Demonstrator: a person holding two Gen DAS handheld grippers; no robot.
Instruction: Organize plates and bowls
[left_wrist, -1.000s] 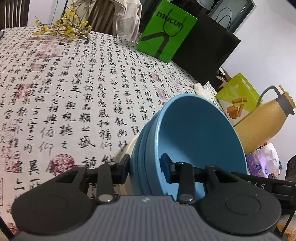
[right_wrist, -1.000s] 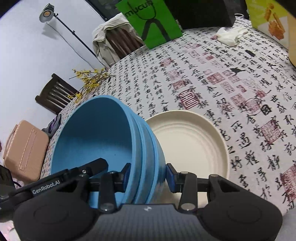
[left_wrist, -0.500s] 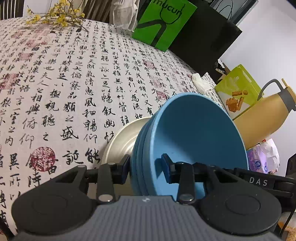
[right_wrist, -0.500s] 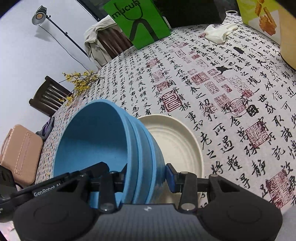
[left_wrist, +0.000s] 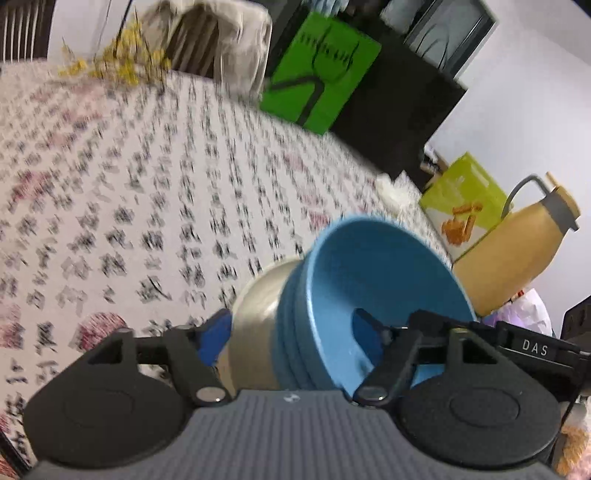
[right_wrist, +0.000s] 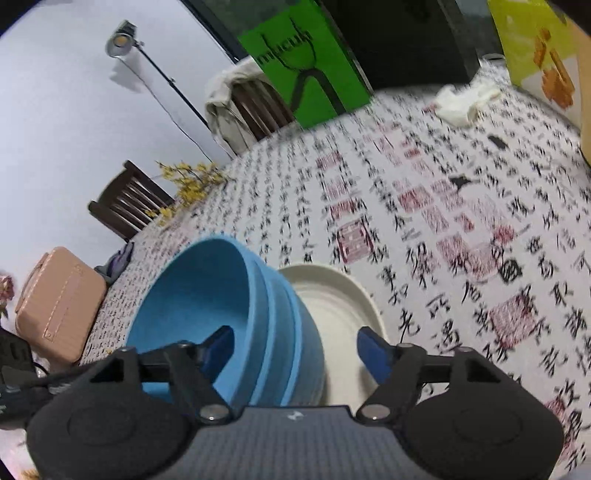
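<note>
Stack of blue bowls (left_wrist: 369, 291) sits tilted on the cream plate (right_wrist: 332, 306) on the table (left_wrist: 129, 206), which is covered by a calligraphy-print cloth. The stack looks like three nested bowls; the exact count is hard to tell.

Left gripper (left_wrist: 291, 339): fingers opening, spread wide. One blue pad (left_wrist: 212, 338) stands clear outside the stack, beside the plate's edge; the other sits inside the top bowl. The bowl rim is between them but the pads do not press it. Nothing held.

Right gripper (right_wrist: 295, 347): fingers also opening, wide apart. One pad (right_wrist: 219, 349) is inside the top bowl, the other (right_wrist: 373, 352) over the plate, clear of the bowl wall. The stack's rim is between them, not gripped.

From the right wrist view the stack leans toward the left side of the plate, covering about half of it; the rest of the plate is bare.

Behind, at the far table edge: green paper bag (left_wrist: 317, 74), black bag (left_wrist: 402, 110), yellow-green snack box (left_wrist: 461, 199), tan thermos jug (left_wrist: 517, 243), white crumpled cloth (right_wrist: 465, 99), yellow flower sprigs (left_wrist: 114, 62). Wooden chair with cloth draped over it (right_wrist: 240, 107), second dark chair (right_wrist: 125, 199), lamp on stand (right_wrist: 122, 40), tan case (right_wrist: 55, 302) off the table. Left view is heavily motion-blurred.
</note>
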